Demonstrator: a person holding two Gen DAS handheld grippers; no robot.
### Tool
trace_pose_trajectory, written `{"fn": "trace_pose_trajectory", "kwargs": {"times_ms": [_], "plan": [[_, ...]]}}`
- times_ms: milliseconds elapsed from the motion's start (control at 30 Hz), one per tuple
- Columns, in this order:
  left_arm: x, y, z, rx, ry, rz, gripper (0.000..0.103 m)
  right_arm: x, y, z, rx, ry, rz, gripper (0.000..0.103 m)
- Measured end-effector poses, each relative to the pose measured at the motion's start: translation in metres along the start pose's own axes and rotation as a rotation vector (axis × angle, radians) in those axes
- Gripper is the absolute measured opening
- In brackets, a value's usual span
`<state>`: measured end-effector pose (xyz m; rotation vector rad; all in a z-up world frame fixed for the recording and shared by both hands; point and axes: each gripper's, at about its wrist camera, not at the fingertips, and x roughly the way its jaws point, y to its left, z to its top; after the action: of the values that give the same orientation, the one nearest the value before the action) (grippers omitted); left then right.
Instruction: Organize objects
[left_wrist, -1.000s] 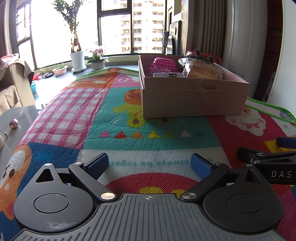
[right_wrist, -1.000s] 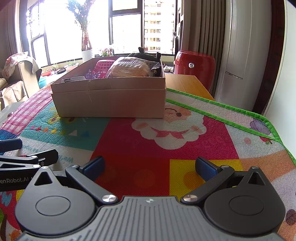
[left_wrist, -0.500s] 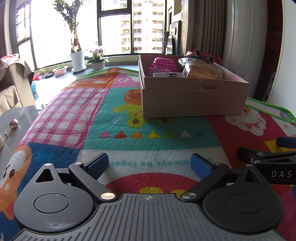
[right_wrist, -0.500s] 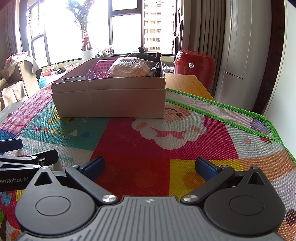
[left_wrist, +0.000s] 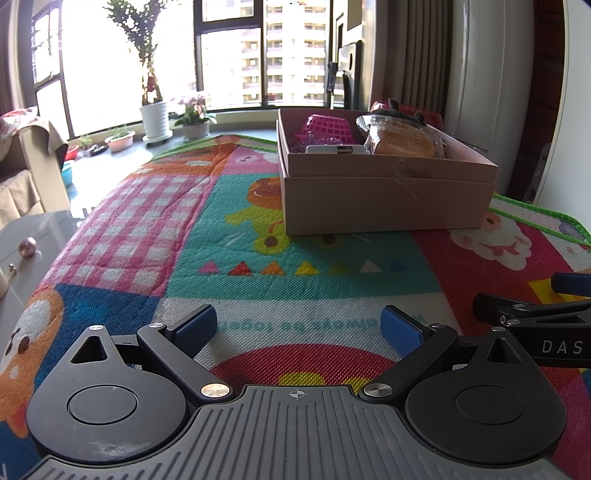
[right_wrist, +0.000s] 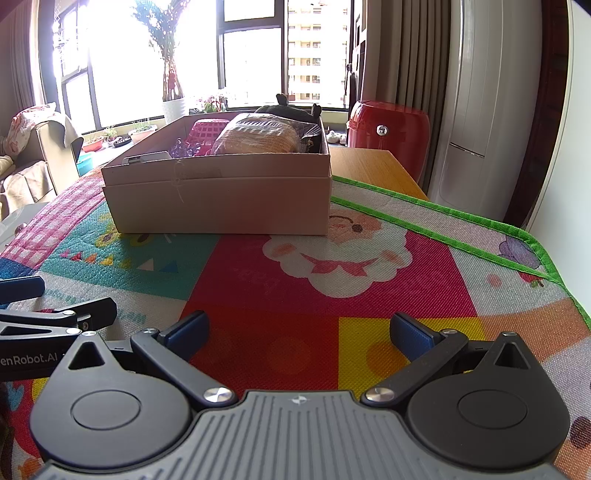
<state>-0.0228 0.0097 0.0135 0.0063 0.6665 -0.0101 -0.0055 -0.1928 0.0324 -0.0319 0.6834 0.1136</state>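
Both grippers wide and empty, low over the play mat in front of the filled cardboard box

The cardboard box (left_wrist: 384, 195) stands on the colourful play mat (left_wrist: 280, 280) that covers the tabletop; inside it lie a pink mesh basket (left_wrist: 327, 127), a wrapped bread loaf (right_wrist: 255, 138), a flat white device (left_wrist: 334, 148) against the box's near wall, and a dark plush toy (right_wrist: 291, 110) at the back. The left gripper (left_wrist: 299, 326) and right gripper (right_wrist: 300, 330) hover side by side, well short of the box, jaws spread and holding nothing. No loose item shows on the mat, which fits either unpacking about to happen or packing done. Any reach into the box should clear the near wall from above and avoid crushing the soft loaf.
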Motion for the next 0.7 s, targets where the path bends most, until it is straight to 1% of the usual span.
{"fn": "trace_pose_trajectory", "kwargs": {"times_ms": [700], "plan": [[-0.0001, 0.0008, -0.0006, -0.006, 0.000, -0.008, 0.100, 0.0002, 0.0002, -0.0002, 0.000, 0.000, 0.000, 0.103]]}}
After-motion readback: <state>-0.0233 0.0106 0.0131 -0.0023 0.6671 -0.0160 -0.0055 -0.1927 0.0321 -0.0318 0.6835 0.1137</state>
